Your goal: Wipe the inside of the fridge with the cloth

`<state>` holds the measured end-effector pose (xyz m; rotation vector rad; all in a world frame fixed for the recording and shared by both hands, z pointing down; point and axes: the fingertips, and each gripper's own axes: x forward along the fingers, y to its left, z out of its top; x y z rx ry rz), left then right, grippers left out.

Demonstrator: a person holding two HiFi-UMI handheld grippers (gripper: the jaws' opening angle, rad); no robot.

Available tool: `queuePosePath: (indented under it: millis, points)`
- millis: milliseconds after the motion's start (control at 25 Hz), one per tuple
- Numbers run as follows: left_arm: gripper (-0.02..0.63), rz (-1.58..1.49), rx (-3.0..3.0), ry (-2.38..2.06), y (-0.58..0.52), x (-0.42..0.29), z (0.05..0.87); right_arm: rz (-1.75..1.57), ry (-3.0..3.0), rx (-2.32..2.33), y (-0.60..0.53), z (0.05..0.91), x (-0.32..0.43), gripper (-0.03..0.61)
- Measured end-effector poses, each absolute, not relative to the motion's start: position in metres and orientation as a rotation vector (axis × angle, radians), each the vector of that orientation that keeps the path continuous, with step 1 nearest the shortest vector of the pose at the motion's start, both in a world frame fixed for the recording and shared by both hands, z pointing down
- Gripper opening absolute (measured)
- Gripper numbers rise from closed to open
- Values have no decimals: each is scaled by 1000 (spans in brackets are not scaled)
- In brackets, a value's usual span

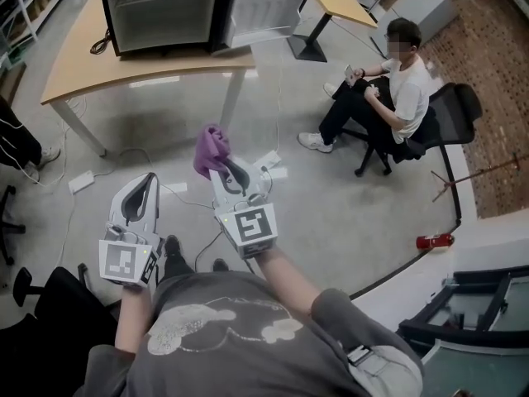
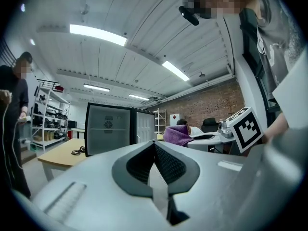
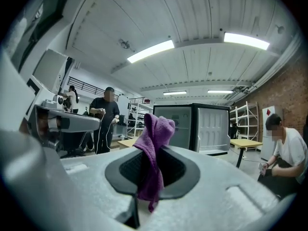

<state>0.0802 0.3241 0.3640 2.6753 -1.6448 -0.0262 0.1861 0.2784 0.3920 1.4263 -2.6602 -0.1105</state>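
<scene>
The right gripper point(image 3: 155, 154) is shut tight on the purple cloth point(image 3: 156, 129). Its two jaws pinch the cloth in the middle. The top of the cloth sticks up above the jaws in a soft bunch, and a small end hangs down below them. The left gripper point(image 2: 154, 146) is on the left, just beside the right one. Its jaws are pressed together with nothing between them. It touches nothing. Both grippers are held up in the air in front of the person, above the grey floor point(image 1: 248, 122). The fridge point(image 1: 161, 7) is far off, well apart from the cloth. It stands on a wooden table point(image 1: 91, 73). Its door point(image 1: 266, 2) is swung open to the right, and the inside looks pale. Far to the right, another person point(image 1: 388, 89) sits on a black chair point(image 1: 450, 110).
</scene>
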Motion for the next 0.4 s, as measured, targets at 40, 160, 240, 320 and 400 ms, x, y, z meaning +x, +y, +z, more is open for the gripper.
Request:
queuePosePath:
  millis: [40,160,240,320,400]
  points:
    - [18,-26,2670,-1653,327,81,364,-116,-2673,1406,281,391,184,38]
    - [18,-22,2664,-1671,334,83,362,-116,-2691,1372,288,390,181,38]
    - [18,-19,2665,-1678,338,85,361,-114,-2695,1357,291,391,180,38]
    - [17,-14,2667,-1685,341,88,360,-120,-2699,1340,293,391,180,38]
    - [18,-7,2669,-1691,343,91,360,-129,-2704,1322,296,393,180,38]
